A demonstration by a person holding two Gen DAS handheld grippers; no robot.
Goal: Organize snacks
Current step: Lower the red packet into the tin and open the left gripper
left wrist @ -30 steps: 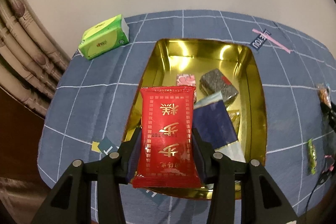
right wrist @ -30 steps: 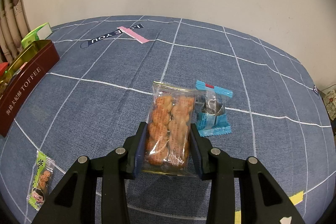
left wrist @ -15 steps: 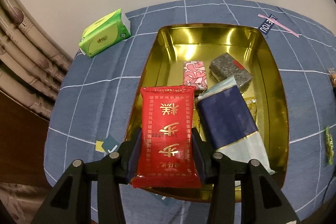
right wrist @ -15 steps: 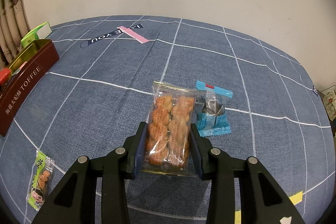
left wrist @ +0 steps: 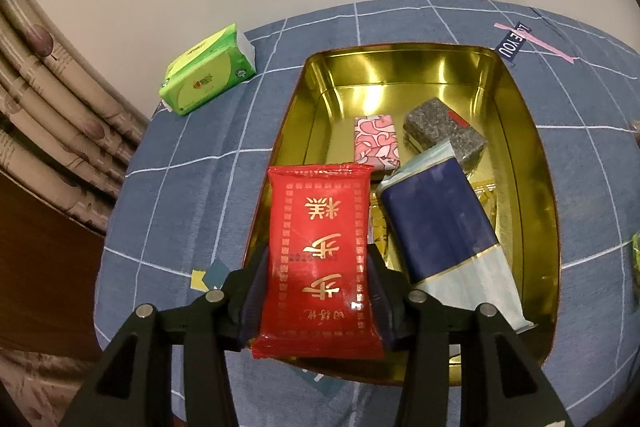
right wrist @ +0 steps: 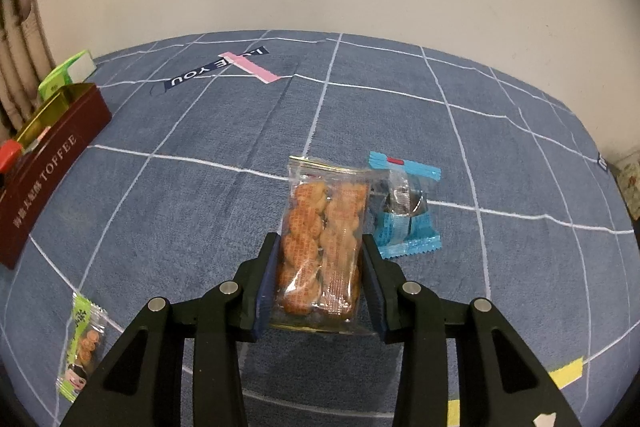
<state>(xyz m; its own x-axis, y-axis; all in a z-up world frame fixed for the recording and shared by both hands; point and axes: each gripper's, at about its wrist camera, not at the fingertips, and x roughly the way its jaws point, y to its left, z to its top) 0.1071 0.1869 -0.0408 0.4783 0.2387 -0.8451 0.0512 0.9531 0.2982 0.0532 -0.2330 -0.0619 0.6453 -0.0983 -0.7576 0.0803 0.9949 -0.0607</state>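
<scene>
Closer over the tin now, our left gripper is opening around the red packet, lengthwise above the tin's near-left corner; right gripper clamps biscuits.

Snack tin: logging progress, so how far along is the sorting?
Done: a pink packet, grey packet and navy packet lie in the gold tin. In hand: the left gripper, opening, over it with a red packet; the right gripper grips a clear biscuit pack. Left: a blue candy and green packet.

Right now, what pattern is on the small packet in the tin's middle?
Pink and white swirls on the small packet; clearest in the left wrist view.
</scene>
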